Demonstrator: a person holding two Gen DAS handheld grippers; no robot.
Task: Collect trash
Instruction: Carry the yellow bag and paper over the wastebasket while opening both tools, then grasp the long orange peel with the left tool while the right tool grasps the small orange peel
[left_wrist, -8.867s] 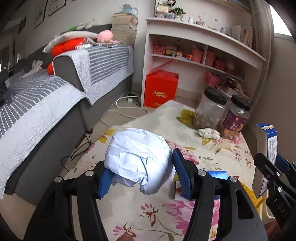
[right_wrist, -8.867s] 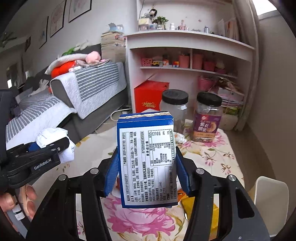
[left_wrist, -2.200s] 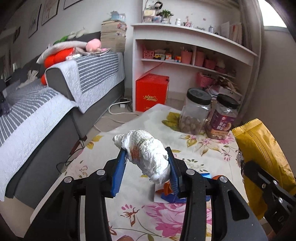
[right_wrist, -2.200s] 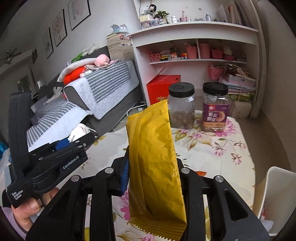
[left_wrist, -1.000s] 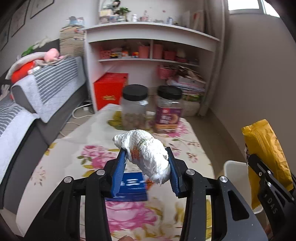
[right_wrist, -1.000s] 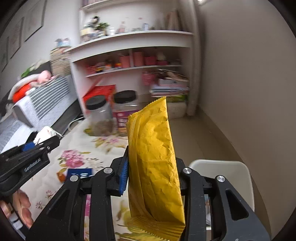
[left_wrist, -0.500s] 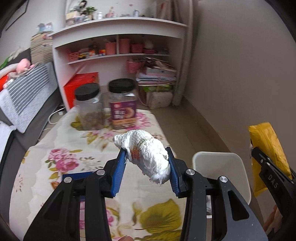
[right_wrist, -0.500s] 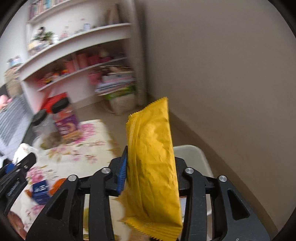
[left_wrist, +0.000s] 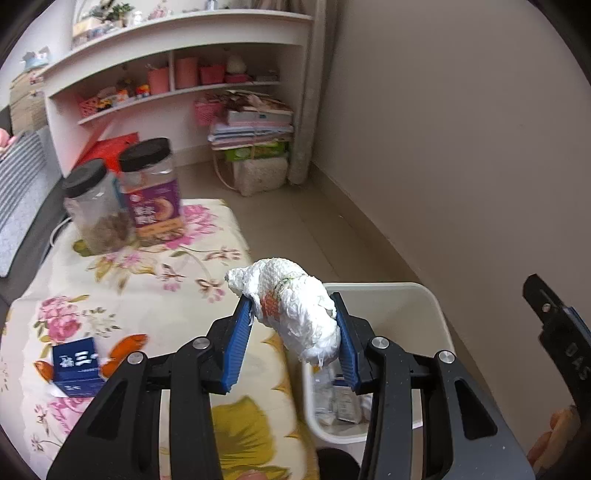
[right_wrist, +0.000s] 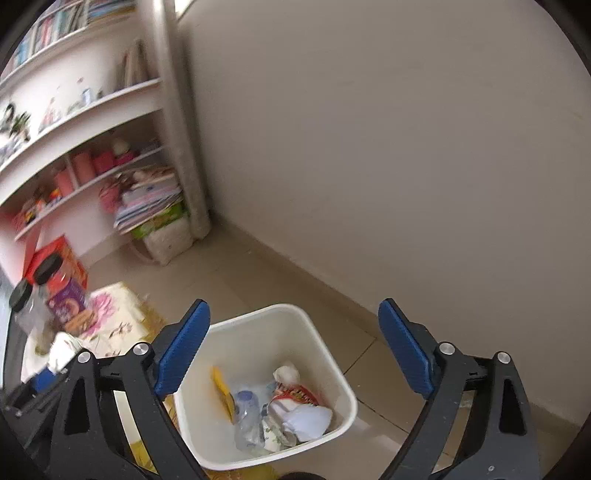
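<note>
My left gripper (left_wrist: 290, 301) is shut on a crumpled white paper wad (left_wrist: 291, 306), held above the table's right edge and the near rim of the white trash bin (left_wrist: 436, 314). In the right wrist view my right gripper (right_wrist: 293, 306) hangs over the bin (right_wrist: 258, 343), its jaws opening wide with nothing between them. The yellow wrapper (right_wrist: 221, 391) lies inside the bin among a plastic bottle, papers and other trash. The right gripper's finger (left_wrist: 554, 332) shows at the right edge of the left wrist view.
Two black-lidded jars (left_wrist: 147, 192) and a small blue carton (left_wrist: 75, 365) stand on the floral tablecloth (left_wrist: 147, 280). The bin sits on the floor between the table and a beige wall (right_wrist: 406, 147). White shelves and a stack of books (left_wrist: 251, 129) stand behind.
The right gripper has let go of the yellow wrapper, which now lies in the bin, and its jaws have spread. Both grippers have swung right, from the table to the bin. The left still holds the wad.
</note>
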